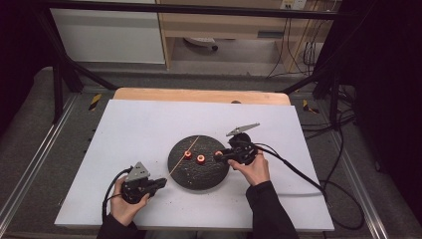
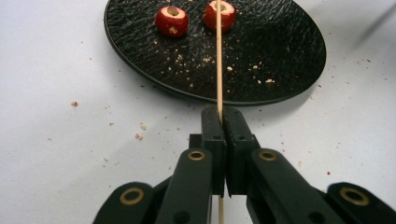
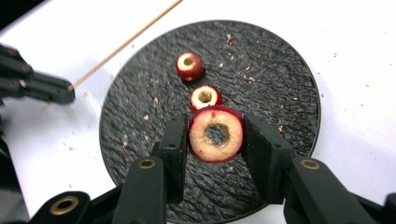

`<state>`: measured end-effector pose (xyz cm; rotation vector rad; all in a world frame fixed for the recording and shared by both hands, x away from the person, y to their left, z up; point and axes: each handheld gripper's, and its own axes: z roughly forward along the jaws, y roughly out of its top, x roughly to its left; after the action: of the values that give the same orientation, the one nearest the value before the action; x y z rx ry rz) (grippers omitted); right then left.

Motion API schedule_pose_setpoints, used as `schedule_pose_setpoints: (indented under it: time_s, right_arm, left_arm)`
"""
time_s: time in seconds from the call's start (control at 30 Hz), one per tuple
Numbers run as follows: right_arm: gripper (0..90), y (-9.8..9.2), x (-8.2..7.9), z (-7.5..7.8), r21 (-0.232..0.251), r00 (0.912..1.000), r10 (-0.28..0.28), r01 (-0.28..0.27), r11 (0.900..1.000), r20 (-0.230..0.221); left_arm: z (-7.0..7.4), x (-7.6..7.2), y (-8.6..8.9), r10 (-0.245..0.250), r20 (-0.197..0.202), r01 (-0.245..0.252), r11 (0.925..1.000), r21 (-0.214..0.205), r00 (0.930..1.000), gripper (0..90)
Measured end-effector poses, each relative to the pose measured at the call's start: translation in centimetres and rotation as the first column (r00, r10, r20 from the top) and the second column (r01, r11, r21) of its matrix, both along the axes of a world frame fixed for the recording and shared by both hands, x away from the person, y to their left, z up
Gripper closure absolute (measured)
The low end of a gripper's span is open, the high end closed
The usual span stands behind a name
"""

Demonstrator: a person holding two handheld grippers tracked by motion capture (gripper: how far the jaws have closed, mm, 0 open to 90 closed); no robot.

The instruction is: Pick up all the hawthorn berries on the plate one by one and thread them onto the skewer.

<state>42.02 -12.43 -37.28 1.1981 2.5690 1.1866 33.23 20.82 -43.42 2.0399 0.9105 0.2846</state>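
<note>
The right hand-held gripper point(image 3: 215, 135) is clamped on a cored red fruit piece point(image 3: 216, 134), its jaws pressed against the two red flanks so that the pale cut face and the central hole are turned toward its own camera; in the high view the same gripper point(image 1: 219, 155) is seen at the right edge of the black plate point(image 1: 184, 175). The left hand-held gripper point(image 2: 226, 122) is closed on a thin wooden skewer point(image 2: 218, 56), which runs straight out ahead of its jaws and over the plate. The step in hand is judged to be the threading of the held piece onto the skewer. For this to go well, the hole is best turned until it lies in line with the skewer's tip, the skewer is best kept steady and level, and the piece is best slid on along the skewer's axis rather than pushed at an angle, since a slanted push could split the soft ring or bend the thin stick. The grip is best kept on the flanks so that the hole is not covered. On the plate, just ahead of the right gripper's jaws, two smaller cored pieces point(image 3: 205, 97) point(image 3: 189, 66) are lying apart from each other, with pale crumbs scattered over the textured surface. The plate rests on the white bench point(image 1: 129, 129), where more crumbs are strewn beside the left gripper.
</note>
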Motion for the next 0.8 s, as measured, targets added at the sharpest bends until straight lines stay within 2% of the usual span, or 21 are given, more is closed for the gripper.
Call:
schedule_pose_setpoints:
  time_s: [0.17,0.23,0.27,0.3,0.43,0.47,0.5,0.53,0.57,0.6,0.63,0.67,0.7,0.73,0.8]
  right_arm:
    - [62.4,-0.8,-0.5,-0.6,0.108,0.9978,-0.065,0.063,0.9921,0.011]
    - [62.5,-1.0,-0.8,-0.9,0.159,0.9955,-0.093,0.09,0.9832,0.014]
    - [62.4,-1.1,-1.0,-1.2,0.202,0.9928,-0.117,0.11,0.9732,0.024]
    - [62.4,-1.1,-1.0,-1.2,0.202,0.9928,-0.117,0.11,0.9732,0.024]
    - [62.4,-1.3,-1.5,-1.6,0.296,0.9844,-0.174,0.158,0.9421,0.028]
    - [62.4,-1.3,-1.8,-1.9,0.344,0.9791,-0.201,0.181,0.9216,0.026]
    - [62.5,-1.4,-1.8,-2.0,0.364,0.9764,-0.214,0.19,0.9117,0.026]
    - [62.5,-1.4,-1.8,-2.0,0.364,0.9764,-0.214,0.19,0.9117,0.026]
    - [62.5,-1.3,-2.0,-2.3,0.399,0.9707,-0.239,0.21,0.8926,0.023]
    - [62.5,-1.3,-2.0,-2.3,0.399,0.9707,-0.239,0.21,0.8926,0.023]
    - [62.5,-1.3,-2.0,-2.4,0.414,0.9679,-0.25,0.217,0.8841,0.026]
    - [62.5,-1.2,-2.0,-2.6,0.444,0.9632,-0.268,0.229,0.8662,0.025]
    - [62.5,-1.2,-2.0,-2.6,0.457,0.9598,-0.28,0.239,0.857,0.024]
    - [62.5,-1.2,-2.0,-2.6,0.457,0.9598,-0.28,0.239,0.857,0.024]
    - [62.5,-1.1,-2.0,-2.7,0.484,0.9549,-0.295,0.244,0.8401,0.031]
  left_arm:
    - [0.0,-0.1,-0.2,0.001,0.001,-0.001,1.0,-0.001,1.0,88.0]
    - [0.0,-0.1,-0.2,0.002,0.001,-0.002,1.0,-0.003,1.0,88.1]
    - [0.0,-0.2,-0.3,0.003,0.003,-0.003,1.0,-0.004,1.0,88.0]
    - [0.0,-0.2,-0.3,0.002,0.003,-0.002,1.0,-0.005,1.0,88.0]
    - [0.0,-0.3,-0.5,0.0,0.005,0.0,1.0,-0.006,1.0,88.1]
    - [0.0,-0.3,-0.5,0.0,0.005,0.0,1.0,-0.007,1.0,88.0]
    - [0.0,-0.4,-0.6,0.001,0.007,-0.001,1.0,-0.01,1.0,88.0]
    - [0.0,-0.4,-0.6,0.003,0.007,-0.003,0.9999,-0.011,1.0,88.0]
    - [0.0,-0.4,-0.7,0.001,0.007,0.0,0.9999,-0.011,1.0,88.0]
    - [0.0,-0.5,-0.7,0.001,0.009,-0.001,0.9999,-0.013,1.0,88.0]
    - [0.0,-0.5,-0.8,0.002,0.01,-0.002,0.9999,-0.015,1.0,88.1]
    - [-0.1,-0.6,-0.9,0.001,0.009,-0.001,0.9999,-0.014,1.0,88.1]
    - [-0.1,-0.6,-1.0,0.001,0.011,-0.001,0.9999,-0.016,0.9999,88.1]
    - [-0.1,-0.6,-1.0,0.002,0.01,-0.001,0.9998,-0.019,0.9999,88.1]
    - [-0.1,-0.7,-1.1,0.005,0.011,-0.004,0.9997,-0.023,0.9999,88.0]
